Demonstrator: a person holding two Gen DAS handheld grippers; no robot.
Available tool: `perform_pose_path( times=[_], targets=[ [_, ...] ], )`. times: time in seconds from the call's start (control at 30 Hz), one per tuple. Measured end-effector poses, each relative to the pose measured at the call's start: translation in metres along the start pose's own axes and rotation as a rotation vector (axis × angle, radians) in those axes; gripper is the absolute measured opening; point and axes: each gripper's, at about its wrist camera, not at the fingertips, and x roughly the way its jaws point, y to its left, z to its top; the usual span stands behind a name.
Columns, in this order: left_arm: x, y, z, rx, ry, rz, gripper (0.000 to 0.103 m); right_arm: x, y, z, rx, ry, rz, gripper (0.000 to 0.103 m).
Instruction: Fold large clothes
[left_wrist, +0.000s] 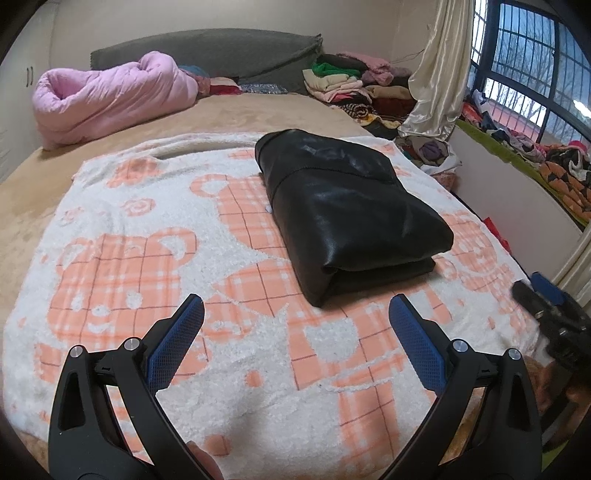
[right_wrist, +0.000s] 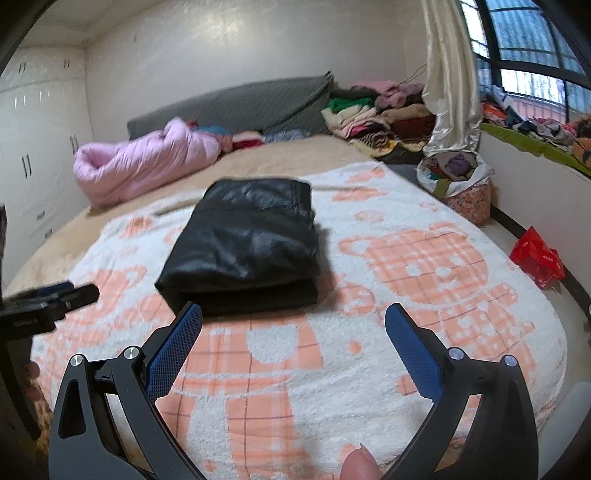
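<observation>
A black shiny garment (left_wrist: 343, 206) lies folded into a thick rectangular bundle on a white blanket with orange checked bears (left_wrist: 155, 258). In the right wrist view the same folded garment (right_wrist: 247, 247) sits just beyond the fingertips, on the blanket (right_wrist: 424, 280). My left gripper (left_wrist: 295, 306) hovers open over the blanket, short of the bundle's near edge, holding nothing. My right gripper (right_wrist: 293, 314) is open too, its left blue pad close to the bundle's near corner. Each gripper shows at the edge of the other's view: the right gripper (left_wrist: 543, 291) and the left gripper (right_wrist: 62, 293).
A rolled pink quilt (left_wrist: 110, 96) lies at the bed's far left by a grey headboard (left_wrist: 207, 48). Piles of clothes (left_wrist: 354, 81) sit at the far right corner. A bag of clothes (right_wrist: 461, 177), a red bag (right_wrist: 537, 254), a curtain (right_wrist: 447, 74) and a window ledge line the right side.
</observation>
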Motion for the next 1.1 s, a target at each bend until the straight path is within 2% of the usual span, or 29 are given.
perform_pose_path(
  times=[0.13, 0.27, 0.47, 0.53, 0.6, 0.63, 0.7, 0.77, 0.83, 0.93, 1.0, 1.07, 1.1],
  targets=[
    [0.004, 0.001, 0.001, -0.006, 0.019, 0.054, 0.094, -0.012, -0.017, 0.005, 0.023, -0.023, -0.040, 0.099],
    [0.008, 0.005, 0.000, -0.033, 0.053, 0.020, 0.094, -0.024, -0.045, 0.005, 0.059, -0.040, -0.104, 0.099],
    [0.009, 0.011, 0.000, -0.052, 0.061, 0.021, 0.094, -0.044, -0.101, -0.006, 0.136, -0.036, -0.237, 0.099],
    [0.010, 0.022, 0.002, -0.073, 0.072, 0.031, 0.094, -0.052, -0.135, -0.016, 0.200, -0.020, -0.330, 0.099],
    [0.010, 0.043, 0.005, -0.095, 0.073, 0.051, 0.094, -0.065, -0.187, -0.035, 0.298, 0.000, -0.479, 0.099],
    [0.011, 0.064, 0.008, -0.116, 0.081, 0.078, 0.094, -0.070, -0.207, -0.044, 0.331, 0.006, -0.534, 0.099],
    [0.008, 0.103, 0.012, -0.150, 0.078, 0.150, 0.094, -0.089, -0.267, -0.072, 0.443, 0.053, -0.722, 0.099],
    [0.003, 0.158, 0.017, -0.169, 0.064, 0.267, 0.094, -0.113, -0.324, -0.102, 0.553, 0.088, -0.880, 0.099],
    [0.001, 0.222, 0.022, -0.207, 0.080, 0.400, 0.094, -0.128, -0.366, -0.126, 0.614, 0.134, -0.983, 0.099],
    [-0.003, 0.318, 0.024, -0.317, 0.107, 0.532, 0.094, -0.133, -0.419, -0.157, 0.703, 0.187, -1.057, 0.099],
    [-0.006, 0.382, 0.021, -0.395, 0.106, 0.611, 0.094, -0.121, -0.446, -0.180, 0.785, 0.282, -1.064, 0.099],
    [-0.010, 0.429, 0.015, -0.448, 0.099, 0.701, 0.094, -0.125, -0.444, -0.185, 0.811, 0.226, -1.069, 0.099],
    [-0.011, 0.450, 0.009, -0.466, 0.094, 0.736, 0.094, -0.123, -0.445, -0.185, 0.813, 0.232, -1.078, 0.099]
  ],
)
